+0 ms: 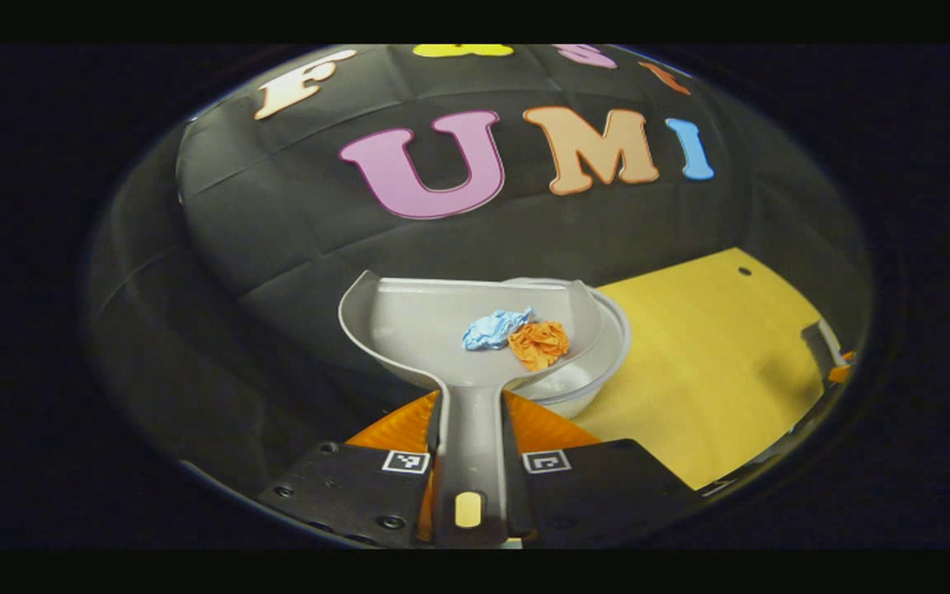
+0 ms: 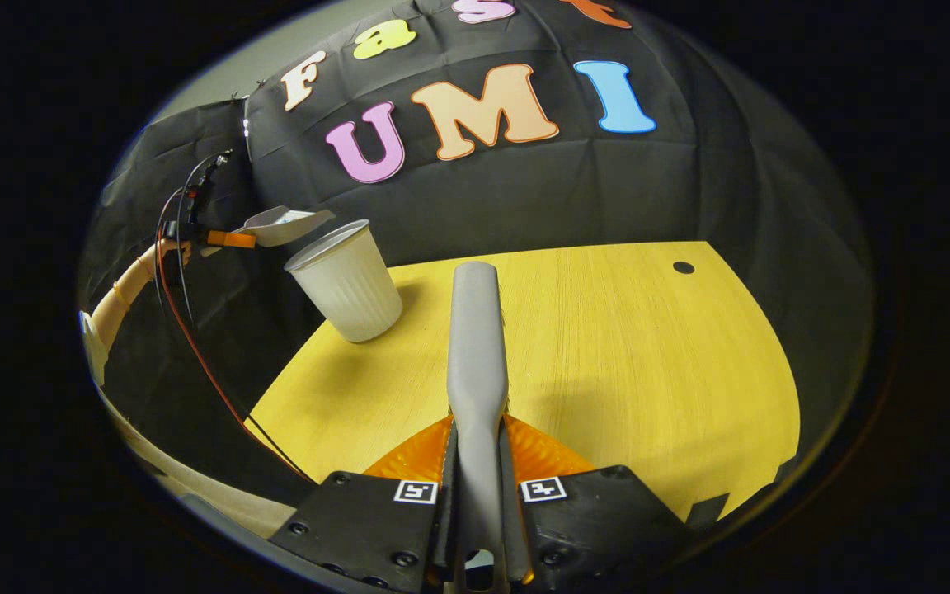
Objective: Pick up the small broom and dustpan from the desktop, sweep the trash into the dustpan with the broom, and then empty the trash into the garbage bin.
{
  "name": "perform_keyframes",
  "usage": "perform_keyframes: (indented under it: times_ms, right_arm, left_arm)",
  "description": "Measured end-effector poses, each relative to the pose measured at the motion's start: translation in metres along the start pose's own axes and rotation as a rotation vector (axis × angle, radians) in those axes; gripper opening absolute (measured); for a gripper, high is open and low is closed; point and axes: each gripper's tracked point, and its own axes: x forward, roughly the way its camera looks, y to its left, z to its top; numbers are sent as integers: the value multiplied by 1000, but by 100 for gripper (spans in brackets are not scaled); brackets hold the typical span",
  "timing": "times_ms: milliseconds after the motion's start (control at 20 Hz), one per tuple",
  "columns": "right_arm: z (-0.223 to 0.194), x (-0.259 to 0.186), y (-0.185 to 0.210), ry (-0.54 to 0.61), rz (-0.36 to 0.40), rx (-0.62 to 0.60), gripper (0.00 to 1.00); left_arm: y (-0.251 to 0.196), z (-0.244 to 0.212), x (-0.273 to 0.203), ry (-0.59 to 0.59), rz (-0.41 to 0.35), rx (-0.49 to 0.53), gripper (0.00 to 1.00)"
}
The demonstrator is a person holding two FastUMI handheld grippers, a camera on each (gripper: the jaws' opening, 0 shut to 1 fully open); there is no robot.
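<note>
Left tool (image 1: 471,462) clamps the grey plastic dustpan (image 1: 434,322) above the white ribbed bin (image 2: 347,280).
Emptying step: tip the crumpled blue (image 1: 494,328) and orange papers (image 1: 539,343) in (right tool (image 2: 479,487) grips the grey broom (image 2: 475,346) over the yellow desk (image 2: 648,355)).

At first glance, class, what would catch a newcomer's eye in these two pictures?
First, the crumpled blue paper and orange paper lying in the grey dustpan, which the left gripper holds by its handle above the white garbage bin. Next, the grey broom clamped in the right gripper, reaching out over the yellow desktop.
</note>
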Motion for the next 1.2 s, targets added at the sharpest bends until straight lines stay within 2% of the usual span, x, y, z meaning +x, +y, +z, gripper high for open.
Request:
perform_keyframes:
  times_ms: [150, 300, 500, 650, 1050, 1200]
  right_arm:
    - [0, 11, 1, 0, -27, 16, 21]
    - [1, 13, -3, -3, -48, 25, 21]
    - [4, 21, -8, -10, -50, 43, 21]
    - [2, 28, -9, -3, -44, 45, 21]
    - [6, 27, -18, -9, -13, 45, 22]
    - [4, 25, -23, -6, -10, 45, 21]
  left_arm:
    - [14, -7, 16, 72, 13, 120, 27]
    - [15, -12, 10, 140, 12, 179, 26]
    - [21, -13, 6, 232, 90, 325, 26]
    - [22, -13, 5, 259, 131, 408, 26]
    - [26, -6, -17, 323, 199, 510, 26]
    - [21, -4, -28, 288, 196, 459, 29]
